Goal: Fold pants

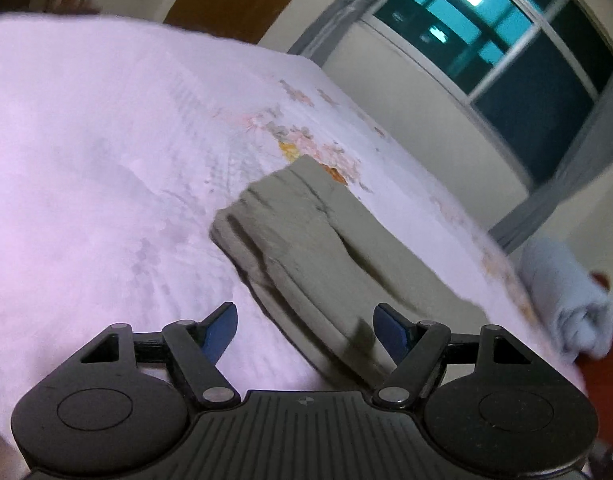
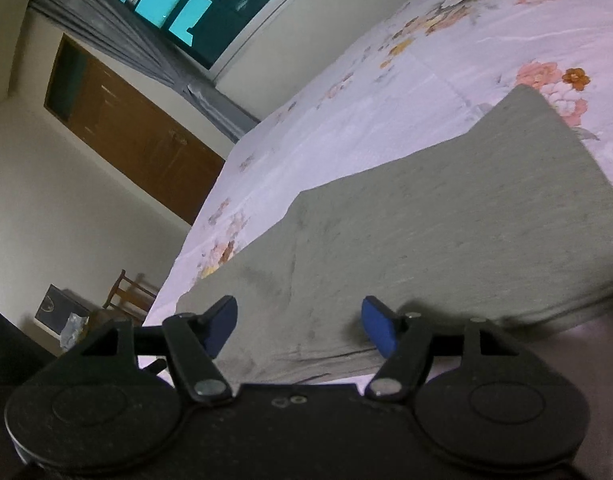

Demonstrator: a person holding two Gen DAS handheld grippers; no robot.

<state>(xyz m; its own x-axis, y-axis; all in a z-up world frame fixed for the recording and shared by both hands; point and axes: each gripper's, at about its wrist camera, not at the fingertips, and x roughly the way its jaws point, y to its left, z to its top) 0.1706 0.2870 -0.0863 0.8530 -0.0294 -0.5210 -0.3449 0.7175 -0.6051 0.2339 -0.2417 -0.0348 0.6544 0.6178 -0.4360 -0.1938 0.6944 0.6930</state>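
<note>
In the left wrist view, the left claw (image 1: pixel 305 326) is seen released, its blue pads spread wide with nothing gripped between them. It is held above the bed (image 1: pixel 86 160), which is covered by a pale floral sheet. The folded grey-green pants (image 1: pixel 302 232) are laid on that sheet and run from the centre toward 5 o'clock, passing under the gap between the pads. A rolled light-blue cloth (image 1: pixel 566 300) is seen at 4 o'clock, at the bed's edge.

In the right wrist view, the right claw (image 2: pixel 299 326) is likewise shown released, pads well apart and empty. The pants (image 2: pixel 446 232) are spread flat just ahead of it, from the centre toward 3 o'clock. A wooden door (image 2: pixel 138 136) is seen at 10 o'clock.
</note>
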